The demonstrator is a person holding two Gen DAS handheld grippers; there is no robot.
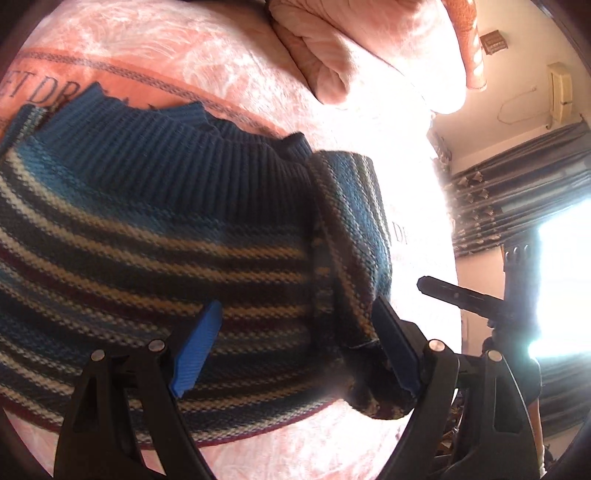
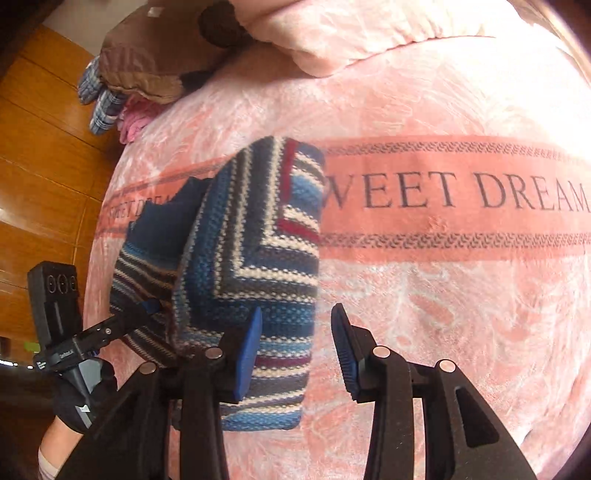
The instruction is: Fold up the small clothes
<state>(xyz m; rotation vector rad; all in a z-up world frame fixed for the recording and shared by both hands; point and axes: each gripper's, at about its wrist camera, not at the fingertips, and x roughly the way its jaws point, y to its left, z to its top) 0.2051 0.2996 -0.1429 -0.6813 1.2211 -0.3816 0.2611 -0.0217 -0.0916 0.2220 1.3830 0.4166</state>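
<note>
- Sweater [image 1: 155,236], a small striped knit, is being folded on the pink bedspread [image 2: 424,295] lettered "SWEET DREAM"; it is lying flat near the bed's edge, with 1 sleeve [image 1: 351,236] already laid over the body.
- Left gripper [image 1: 295,347] is being held with its 2 blue pads [image 1: 195,354] wide apart over the lower hem; nothing is being clamped between them.
- Right gripper [image 2: 295,350] is also being held spread, 1 pad over the folded side of the knit and the other over bare bedspread; no cloth is being pinched.
- For a clean fold, the hem is probably best taken at both corners through all layers and carried evenly toward the ribbed collar [image 1: 177,122], so that the tucked sleeve is not dragged out.
- Open bedspread is being left free to the right of the garment for moving; the bed's edge and wooden panelling [image 2: 44,155] are lying close on the left, and pillows [image 2: 332,29] are bounding the far side.
</note>
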